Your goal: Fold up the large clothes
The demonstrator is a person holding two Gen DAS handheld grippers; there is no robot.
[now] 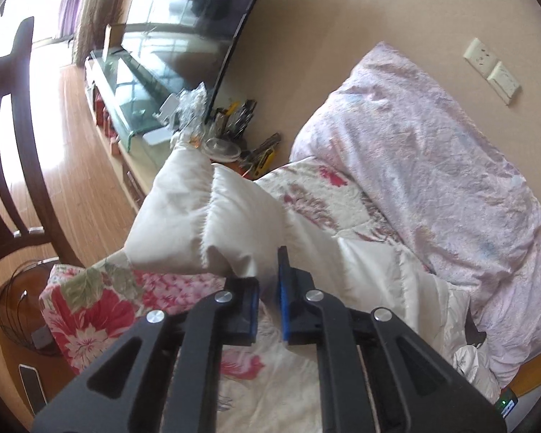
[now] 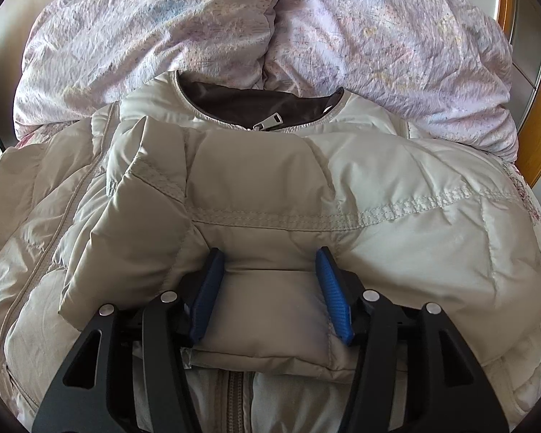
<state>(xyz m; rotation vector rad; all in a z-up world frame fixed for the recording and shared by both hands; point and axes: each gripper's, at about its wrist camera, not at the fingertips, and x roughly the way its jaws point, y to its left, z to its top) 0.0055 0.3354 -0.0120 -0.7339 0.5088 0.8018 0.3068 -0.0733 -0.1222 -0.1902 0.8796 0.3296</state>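
Observation:
A cream puffer jacket [image 2: 396,187] lies front up on the bed, its brown-lined collar [image 2: 256,103] toward the pink duvet. One sleeve [image 2: 256,216] is folded across the chest. My right gripper [image 2: 268,263] is open, its blue pads [image 2: 333,296] astride the sleeve's cuff end, which lies loose between them. In the left wrist view my left gripper [image 1: 268,274] is nearly closed with a narrow gap, holding nothing, just in front of the jacket's other sleeve [image 1: 212,216], which sticks out over the floral sheet.
A crumpled pink duvet [image 2: 234,25] is piled behind the jacket, also in the left wrist view [image 1: 432,166]. A floral sheet [image 1: 90,306] covers the bed. A dark wooden chair [image 1: 11,166], a TV [image 1: 198,29] and a cluttered cabinet [image 1: 133,108] stand left.

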